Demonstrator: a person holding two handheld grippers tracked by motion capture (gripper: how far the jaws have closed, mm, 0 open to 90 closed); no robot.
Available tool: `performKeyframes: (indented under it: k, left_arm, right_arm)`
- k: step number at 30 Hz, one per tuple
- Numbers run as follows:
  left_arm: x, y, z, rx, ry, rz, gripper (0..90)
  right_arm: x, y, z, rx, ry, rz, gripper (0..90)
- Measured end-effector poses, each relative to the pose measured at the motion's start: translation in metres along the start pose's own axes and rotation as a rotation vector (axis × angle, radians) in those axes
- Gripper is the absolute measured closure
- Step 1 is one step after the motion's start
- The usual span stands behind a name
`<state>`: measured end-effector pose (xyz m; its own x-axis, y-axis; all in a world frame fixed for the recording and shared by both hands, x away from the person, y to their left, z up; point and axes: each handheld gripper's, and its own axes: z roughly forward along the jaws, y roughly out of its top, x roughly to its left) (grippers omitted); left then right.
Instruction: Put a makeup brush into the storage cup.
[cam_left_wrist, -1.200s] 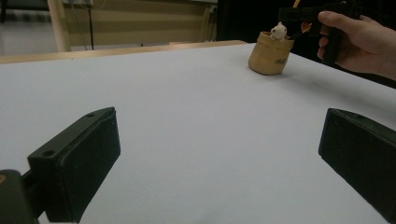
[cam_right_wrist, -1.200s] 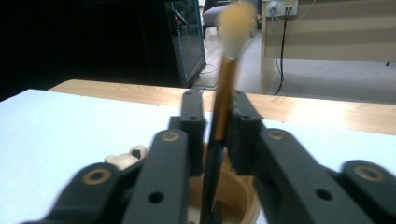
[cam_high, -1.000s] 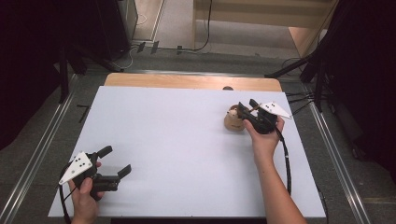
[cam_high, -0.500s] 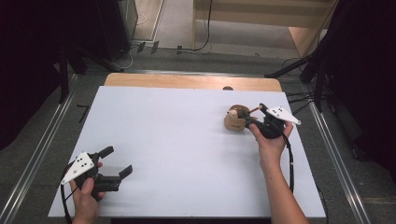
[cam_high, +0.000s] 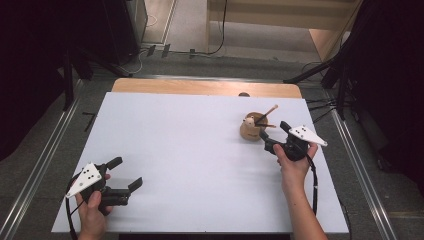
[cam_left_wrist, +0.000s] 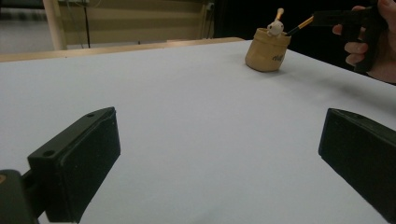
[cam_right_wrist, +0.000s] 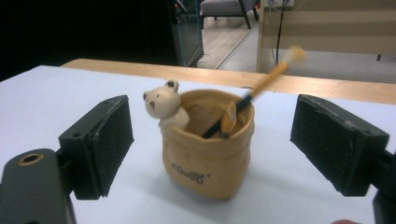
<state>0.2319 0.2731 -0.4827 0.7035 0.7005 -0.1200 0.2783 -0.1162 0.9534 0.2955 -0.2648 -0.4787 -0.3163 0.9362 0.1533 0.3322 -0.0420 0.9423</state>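
A tan pouch-shaped pencil holder (cam_high: 251, 130) with a small bear figure on its rim stands at the table's right. Two pencils (cam_high: 267, 114) lean inside it. My right gripper (cam_high: 274, 132) hovers just right of the holder, a little apart from it. Its jaws have just been opening and stand open with nothing pressed between them. The right gripper view has the holder (cam_right_wrist: 208, 154) and a pencil (cam_right_wrist: 261, 86) straight ahead of the right gripper (cam_right_wrist: 219, 135). My left gripper (cam_high: 126, 173) rests open near the front left corner. From the left gripper (cam_left_wrist: 219, 144), the holder (cam_left_wrist: 267, 55) is far off.
The white table top (cam_high: 190, 150) ends in a wooden strip (cam_high: 200, 87) at the far edge. Metal rails run along both sides of the table on the floor. Dark stands and cables lie beyond the far edge.
My right gripper has drawn back from over the holder toward the right and near side, and its jaws have spread. A pencil now leans free in the holder. The left gripper has stayed put.
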Motion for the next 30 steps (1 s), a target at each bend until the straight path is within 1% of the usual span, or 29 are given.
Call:
performKeyframes:
  k: [2,6,10,16,19,22,26,30]
  left_arm:
    - [0.000,0.000,0.000,0.000,-0.001,0.000,0.0]
    - [-0.001,0.000,0.001,0.004,-0.004,0.001,0.0]
    - [-0.002,0.000,0.001,0.007,-0.005,0.003,0.0]
    - [-0.002,0.000,0.001,0.005,-0.004,0.000,0.0]
    - [-0.002,0.000,0.001,0.004,-0.004,0.003,0.0]
    - [-0.002,0.000,0.001,0.003,-0.004,0.002,0.0]
    - [-0.002,0.000,0.001,0.004,-0.006,0.003,0.0]
    - [-0.003,0.000,0.002,0.009,-0.009,0.009,0.0]
  right_arm:
    - [0.001,-0.003,-0.004,0.000,0.004,-0.006,12.9]
    - [0.005,-0.010,-0.013,-0.001,0.022,-0.002,12.3]
    - [0.007,-0.019,-0.021,0.000,0.025,-0.003,11.7]
    - [0.006,-0.033,-0.036,0.012,0.041,-0.004,10.0]
    - [0.006,-0.036,-0.044,0.016,0.051,-0.002,8.2]
    - [0.007,-0.037,-0.055,0.019,0.060,-0.021,6.3]
    - [0.006,-0.041,-0.069,0.022,0.060,-0.024,5.2]
    - [0.004,-0.044,-0.077,0.029,0.059,-0.026,2.3]
